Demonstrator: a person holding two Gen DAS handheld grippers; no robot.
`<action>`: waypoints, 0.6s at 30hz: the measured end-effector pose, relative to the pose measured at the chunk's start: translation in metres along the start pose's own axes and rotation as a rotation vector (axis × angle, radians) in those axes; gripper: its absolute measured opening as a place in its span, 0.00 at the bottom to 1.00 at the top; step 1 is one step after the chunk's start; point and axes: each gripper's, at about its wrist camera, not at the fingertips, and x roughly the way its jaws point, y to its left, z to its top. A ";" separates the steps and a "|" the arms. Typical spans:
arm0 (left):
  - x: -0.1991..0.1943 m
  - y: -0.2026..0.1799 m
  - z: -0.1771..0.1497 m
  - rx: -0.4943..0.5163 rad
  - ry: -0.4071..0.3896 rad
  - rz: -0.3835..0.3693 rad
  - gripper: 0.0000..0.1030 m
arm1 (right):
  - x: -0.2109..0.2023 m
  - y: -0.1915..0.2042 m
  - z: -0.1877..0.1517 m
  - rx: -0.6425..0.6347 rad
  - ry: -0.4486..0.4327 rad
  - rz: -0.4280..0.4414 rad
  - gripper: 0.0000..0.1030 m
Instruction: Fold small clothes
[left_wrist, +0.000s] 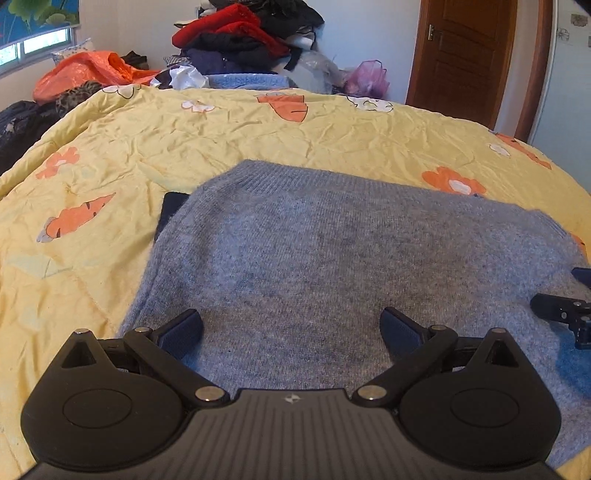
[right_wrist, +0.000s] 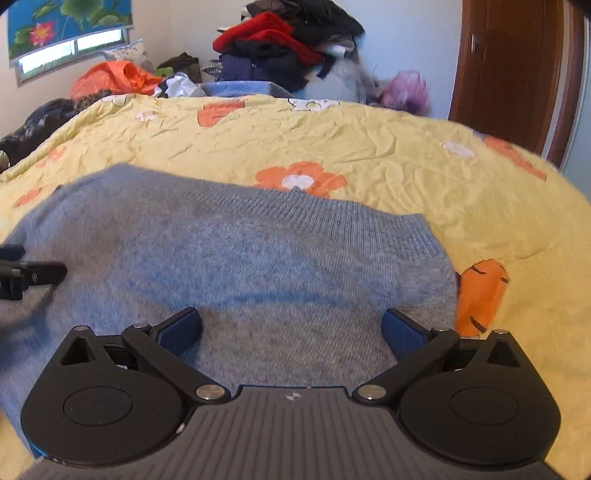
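Note:
A grey-blue knitted sweater (left_wrist: 332, 251) lies folded flat on the yellow quilt (left_wrist: 129, 155), its ribbed hem along the far edge. A dark blue piece (left_wrist: 170, 210) pokes out from under its left side. My left gripper (left_wrist: 291, 328) hangs open over the sweater's near part, nothing between its blue pads. In the right wrist view the same sweater (right_wrist: 240, 258) fills the middle, and my right gripper (right_wrist: 291, 328) stands open above its near right part, holding nothing. Each gripper's tip shows at the other view's edge, the right gripper (left_wrist: 561, 314) and the left gripper (right_wrist: 26, 277).
A heap of red, black and navy clothes (left_wrist: 243, 37) is piled beyond the quilt's far edge, with an orange plastic bag (left_wrist: 85, 74) to its left and a purple bag (left_wrist: 369, 77) to its right. A brown door (left_wrist: 461, 55) stands at the back right. A folded blue knit (right_wrist: 236, 88) lies under the heap.

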 end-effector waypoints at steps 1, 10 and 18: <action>-0.003 -0.001 -0.001 0.006 0.002 0.001 1.00 | -0.007 0.001 0.000 0.008 0.007 -0.006 1.00; -0.030 0.004 -0.033 0.044 0.033 -0.010 1.00 | -0.058 0.035 -0.060 -0.056 0.010 -0.030 1.00; -0.090 0.074 -0.052 -0.197 0.020 -0.175 1.00 | -0.103 0.043 -0.045 0.059 0.053 0.055 1.00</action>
